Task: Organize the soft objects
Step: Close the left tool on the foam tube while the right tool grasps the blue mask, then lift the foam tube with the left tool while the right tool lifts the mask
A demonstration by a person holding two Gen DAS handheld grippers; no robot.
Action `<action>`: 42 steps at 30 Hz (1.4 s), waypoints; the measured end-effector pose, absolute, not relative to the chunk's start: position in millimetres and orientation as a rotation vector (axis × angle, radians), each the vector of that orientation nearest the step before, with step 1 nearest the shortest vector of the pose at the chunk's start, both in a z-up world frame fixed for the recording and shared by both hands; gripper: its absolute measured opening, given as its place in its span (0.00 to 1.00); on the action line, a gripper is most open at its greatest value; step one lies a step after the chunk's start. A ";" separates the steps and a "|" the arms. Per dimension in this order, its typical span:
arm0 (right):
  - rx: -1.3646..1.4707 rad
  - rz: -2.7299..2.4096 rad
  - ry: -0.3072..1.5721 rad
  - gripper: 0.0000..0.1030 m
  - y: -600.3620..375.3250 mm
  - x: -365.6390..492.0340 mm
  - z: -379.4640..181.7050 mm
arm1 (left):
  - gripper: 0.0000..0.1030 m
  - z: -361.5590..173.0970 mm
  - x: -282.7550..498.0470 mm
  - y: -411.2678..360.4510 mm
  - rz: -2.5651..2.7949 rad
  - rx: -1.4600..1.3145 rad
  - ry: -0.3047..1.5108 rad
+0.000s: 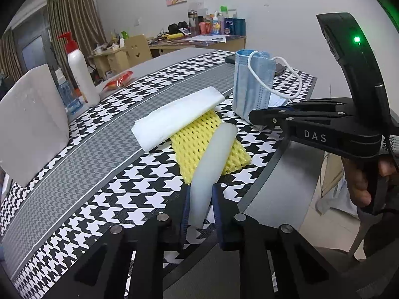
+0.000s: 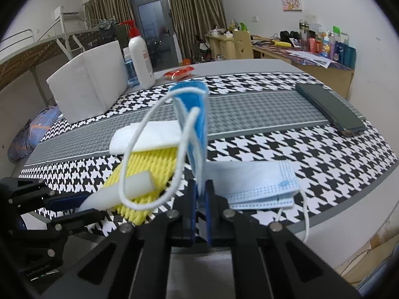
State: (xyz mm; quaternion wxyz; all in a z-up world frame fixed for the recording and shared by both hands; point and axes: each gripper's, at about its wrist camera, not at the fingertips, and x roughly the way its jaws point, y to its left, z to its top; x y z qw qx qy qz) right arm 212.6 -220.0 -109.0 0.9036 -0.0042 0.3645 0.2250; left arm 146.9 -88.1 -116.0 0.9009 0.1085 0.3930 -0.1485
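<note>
white foam strip (image 1: 212, 164), lower centre, is sitting pinched in the left gripper (image 1: 200, 214) jaws; right gripper (image 2: 200, 199) jaws are clamping the blue mask (image 2: 193, 124) upright; lifting slowly should avoid dragging the yellow netting (image 1: 199, 144).

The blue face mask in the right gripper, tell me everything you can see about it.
The blue face mask is a pleated surgical type of thin, soft non-woven fabric, folded narrow. It stands nearly upright, its lower edge clamped in the right gripper, whose jaws are shut on it. A white elastic ear loop hangs off it in a wide curve toward the yellow foam net. A second, paler mask lies flat on the houndstooth table mat beside it.
</note>
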 end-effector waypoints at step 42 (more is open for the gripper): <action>-0.025 0.449 0.601 0.05 -216.5 179.2 -56.4 | 0.18 -60.7 119.8 -58.3 -0.261 0.158 0.629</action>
